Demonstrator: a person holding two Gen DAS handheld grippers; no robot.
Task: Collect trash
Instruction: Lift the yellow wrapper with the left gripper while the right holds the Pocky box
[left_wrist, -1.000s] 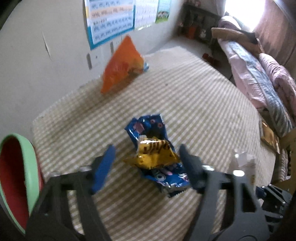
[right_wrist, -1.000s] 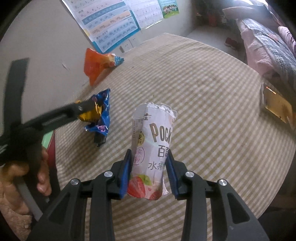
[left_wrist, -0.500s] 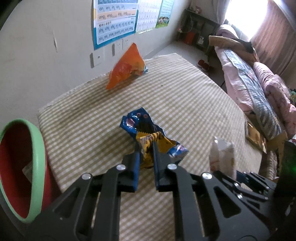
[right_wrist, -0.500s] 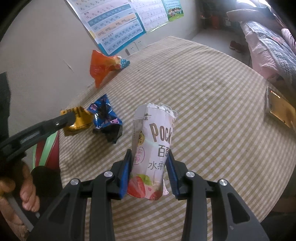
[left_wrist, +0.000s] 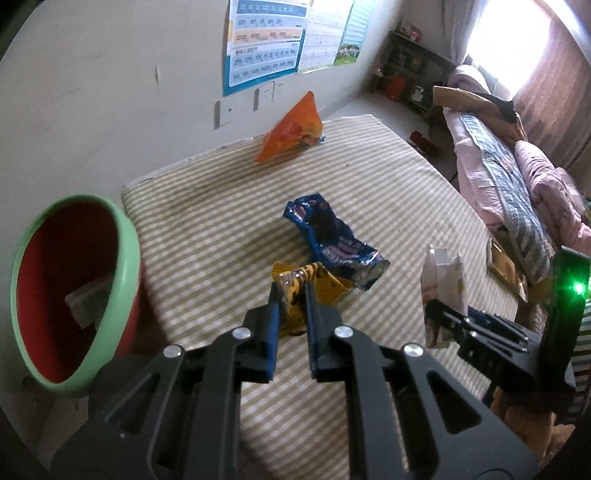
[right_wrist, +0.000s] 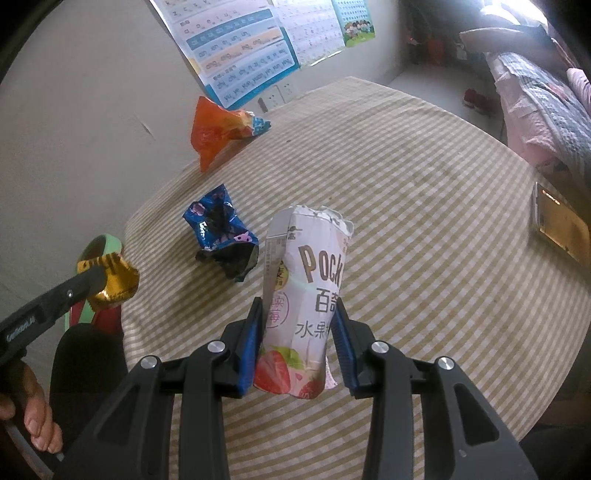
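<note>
Yellow foil of a crumpled yellow wrapper (left_wrist: 295, 291) is pinched between the nearly closed jaws of the left hand-held gripper (left_wrist: 291, 295); the jaws closed on it within the last second. In the right wrist view the wrapper is seen held up over the left edge of the table (right_wrist: 424, 206), in front of the green rim of a red bin (left_wrist: 125, 266) that stands just beside that edge. A pink snack box (right_wrist: 306, 295) with a torn top is clamped upright between the pads of the right hand-held gripper (right_wrist: 299, 325). On the checked tablecloth a crumpled blue wrapper (right_wrist: 221, 232) lies near the box, and an orange bag (right_wrist: 218, 133) lies close to the wall. A phone (right_wrist: 557, 225) rests at the table's right edge, well apart from the wrappers.
</note>
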